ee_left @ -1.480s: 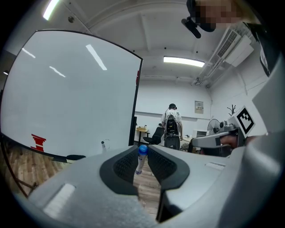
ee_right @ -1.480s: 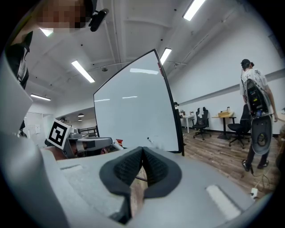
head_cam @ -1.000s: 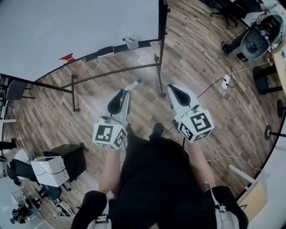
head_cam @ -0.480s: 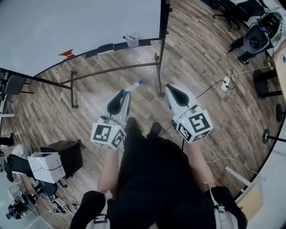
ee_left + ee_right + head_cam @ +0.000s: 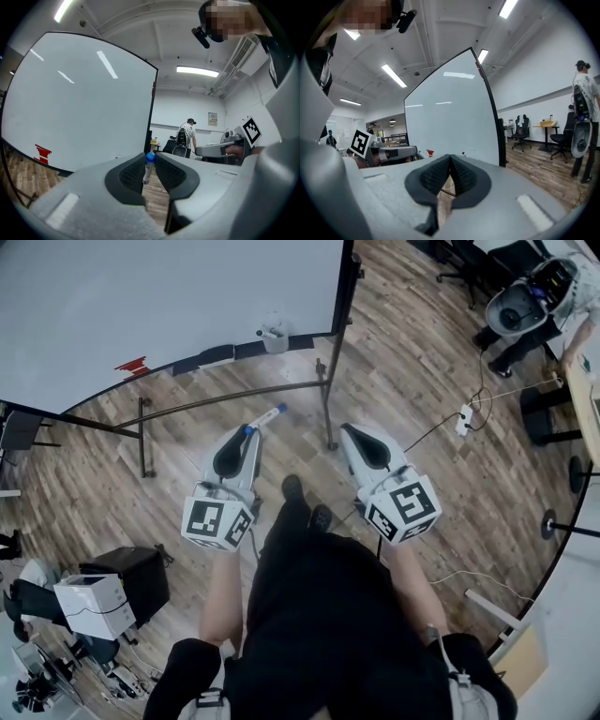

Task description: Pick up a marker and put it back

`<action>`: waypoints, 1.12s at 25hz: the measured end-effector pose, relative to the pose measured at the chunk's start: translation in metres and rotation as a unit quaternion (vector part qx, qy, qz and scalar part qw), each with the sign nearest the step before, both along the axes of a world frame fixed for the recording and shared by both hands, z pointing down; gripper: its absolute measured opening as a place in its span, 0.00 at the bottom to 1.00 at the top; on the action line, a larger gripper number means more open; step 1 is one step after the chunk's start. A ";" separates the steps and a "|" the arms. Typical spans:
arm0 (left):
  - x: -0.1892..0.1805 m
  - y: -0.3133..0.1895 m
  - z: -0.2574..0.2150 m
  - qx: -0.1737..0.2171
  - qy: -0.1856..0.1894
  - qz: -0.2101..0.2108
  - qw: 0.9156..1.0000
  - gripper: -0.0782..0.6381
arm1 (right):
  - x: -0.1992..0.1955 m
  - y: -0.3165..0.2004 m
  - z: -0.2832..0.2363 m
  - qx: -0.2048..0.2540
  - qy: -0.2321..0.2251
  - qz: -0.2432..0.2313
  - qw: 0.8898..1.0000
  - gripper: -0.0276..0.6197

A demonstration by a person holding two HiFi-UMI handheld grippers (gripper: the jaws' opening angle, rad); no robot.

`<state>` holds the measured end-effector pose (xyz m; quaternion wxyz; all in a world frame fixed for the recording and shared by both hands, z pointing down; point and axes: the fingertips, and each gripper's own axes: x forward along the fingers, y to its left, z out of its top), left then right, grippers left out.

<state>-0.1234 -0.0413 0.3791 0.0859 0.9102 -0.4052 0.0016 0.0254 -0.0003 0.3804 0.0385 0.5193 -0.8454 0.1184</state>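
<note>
**Marker clamped in the left gripper, person a step closer to the board**

The left gripper (image 5: 252,431) is clenched on a white marker with a blue cap (image 5: 270,416). In the head view only the front part pokes out past the jaws toward the board. The left gripper view shows the left gripper (image 5: 149,172) pinching the marker (image 5: 148,168), with the cap up top and the tail end buried between the pads. The right gripper (image 5: 348,432) has nothing in it. In its own view the right gripper (image 5: 450,174) has its jaws pressed together at the tips.

The small pale cup (image 5: 274,334) on the ledge of the big whiteboard on a dark metal stand (image 5: 169,296) is too tiny to see what's inside. There's a red patch (image 5: 131,365) low on the board, and it's hard to tell if it's drawn or stuck on. The person's black-clad body blocks the wooden plank floor (image 5: 422,381) right below.

Compared with a second ago, both grippers have slid a bit toward the board and the grip on the marker hasn't changed. Two black shoes (image 5: 292,487) show now, where only one was clear before.
</note>
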 end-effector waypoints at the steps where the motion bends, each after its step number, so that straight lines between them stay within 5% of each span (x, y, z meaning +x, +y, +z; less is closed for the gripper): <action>1: 0.001 -0.007 -0.004 0.007 0.001 0.003 1.000 0.22 | -0.002 -0.007 -0.003 0.001 0.003 -0.001 1.000 0.05; 13: -0.005 -0.091 -0.017 0.015 0.017 0.023 0.999 0.21 | -0.030 -0.095 -0.017 0.023 0.004 -0.016 1.000 0.05; 28: 0.010 -0.160 -0.010 -0.003 0.022 -0.023 0.999 0.21 | -0.008 -0.152 -0.007 0.010 -0.012 -0.025 1.000 0.05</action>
